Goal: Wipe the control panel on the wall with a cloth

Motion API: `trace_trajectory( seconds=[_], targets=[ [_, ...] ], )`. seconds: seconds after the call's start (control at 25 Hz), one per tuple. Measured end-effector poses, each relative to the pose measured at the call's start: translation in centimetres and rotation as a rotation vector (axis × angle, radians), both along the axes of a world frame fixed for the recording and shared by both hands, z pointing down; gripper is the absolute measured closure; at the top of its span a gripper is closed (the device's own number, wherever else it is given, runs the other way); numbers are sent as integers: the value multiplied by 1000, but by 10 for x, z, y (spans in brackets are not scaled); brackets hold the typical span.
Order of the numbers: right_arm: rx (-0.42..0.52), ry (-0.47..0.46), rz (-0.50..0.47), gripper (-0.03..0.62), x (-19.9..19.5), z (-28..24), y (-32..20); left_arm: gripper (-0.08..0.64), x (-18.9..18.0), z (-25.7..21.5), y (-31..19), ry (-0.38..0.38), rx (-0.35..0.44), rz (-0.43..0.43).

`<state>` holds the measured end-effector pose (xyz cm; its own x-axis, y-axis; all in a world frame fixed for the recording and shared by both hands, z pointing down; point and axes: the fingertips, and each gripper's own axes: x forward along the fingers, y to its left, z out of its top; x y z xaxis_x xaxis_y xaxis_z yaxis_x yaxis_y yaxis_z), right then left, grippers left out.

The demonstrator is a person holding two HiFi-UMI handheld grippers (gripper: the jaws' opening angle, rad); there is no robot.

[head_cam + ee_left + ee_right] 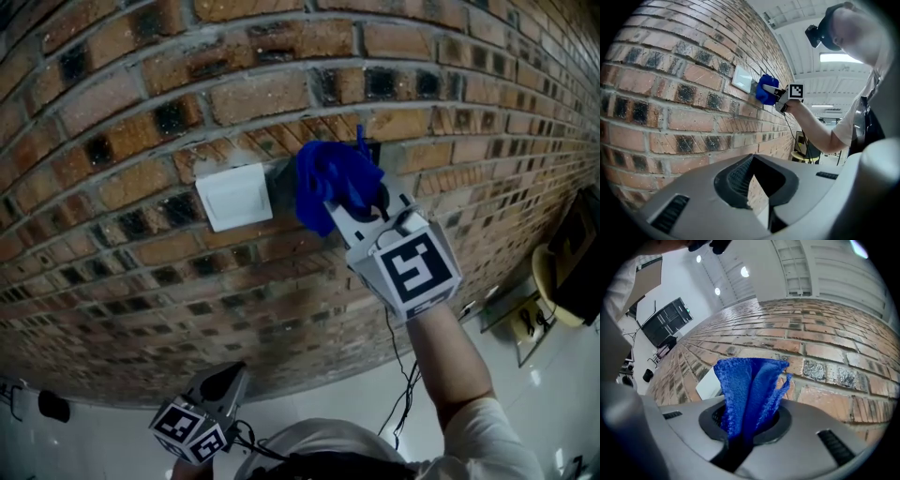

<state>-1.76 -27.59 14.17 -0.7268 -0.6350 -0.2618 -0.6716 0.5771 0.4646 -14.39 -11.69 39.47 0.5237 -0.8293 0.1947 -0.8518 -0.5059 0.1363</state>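
Observation:
A white square control panel is fixed on the brick wall. Just right of it, a bunched blue cloth sits against the wall, beside the panel and not on it. My right gripper is shut on the cloth, its marker cube facing me. A dark fitting behind the cloth is mostly hidden. My left gripper hangs low near the wall, shut, with nothing held.
A thin black cable runs down the wall below my right hand. A yellow round seat and a dark frame stand at the far right on the pale floor. A black object lies at the lower left.

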Motion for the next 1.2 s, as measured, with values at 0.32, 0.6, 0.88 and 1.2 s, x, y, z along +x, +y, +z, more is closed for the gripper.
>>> trace_trajectory(
  seconds=[0.32, 0.6, 0.88, 1.2],
  targets=[
    [6, -47, 170, 503, 95, -2, -29, 558, 0, 4, -6, -2, -11, 2],
    [-56, -67, 246, 502, 138, 16, -64, 558, 10, 5, -10, 0, -14, 30],
    [54, -33, 199, 503, 101, -11, -10, 558, 10, 3, -13, -4, -10, 36],
    [28, 70, 40, 503, -7, 6, 4, 557, 10, 3, -9, 1, -2, 39]
  ],
)
